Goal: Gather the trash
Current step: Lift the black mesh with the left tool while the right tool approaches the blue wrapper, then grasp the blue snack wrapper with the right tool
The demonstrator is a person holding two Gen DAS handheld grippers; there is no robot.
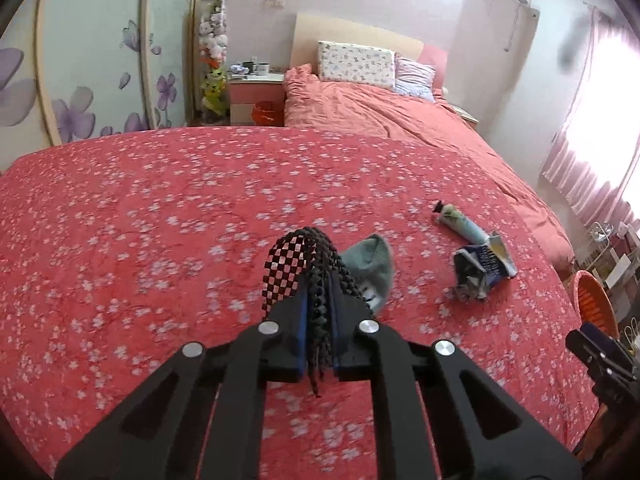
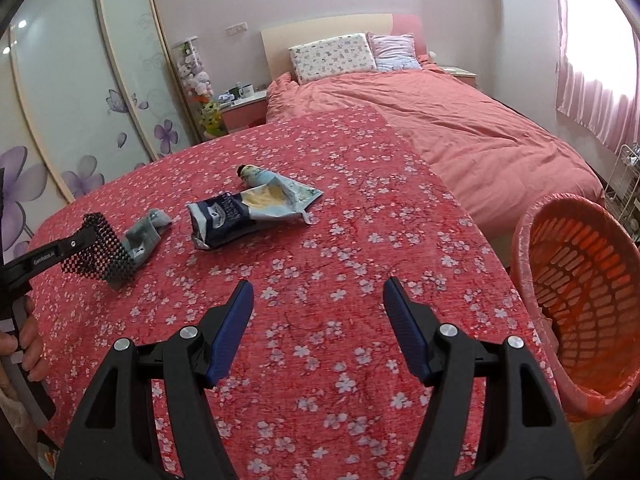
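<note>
Red floral cloth w/ grey sock, dark wrapper, squeezed tube lying on it.

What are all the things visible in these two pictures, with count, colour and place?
mesh piece: one, black net, gripped between the left fingers
sock: one, grey, on the cover beside the mesh piece
snack wrapper: one, dark blue and white, crumpled, mid-cover
tube: one, pale blue, squeezed flat, touching the wrapper
basket: one, orange with a pink liner, at the right edge of the cover
floral cover: one, red with white flowers
pillows: two, at the headboard
nightstand: one, pink, with mugs
left gripper: black, shut
right gripper: black with blue pads, open, empty
</note>
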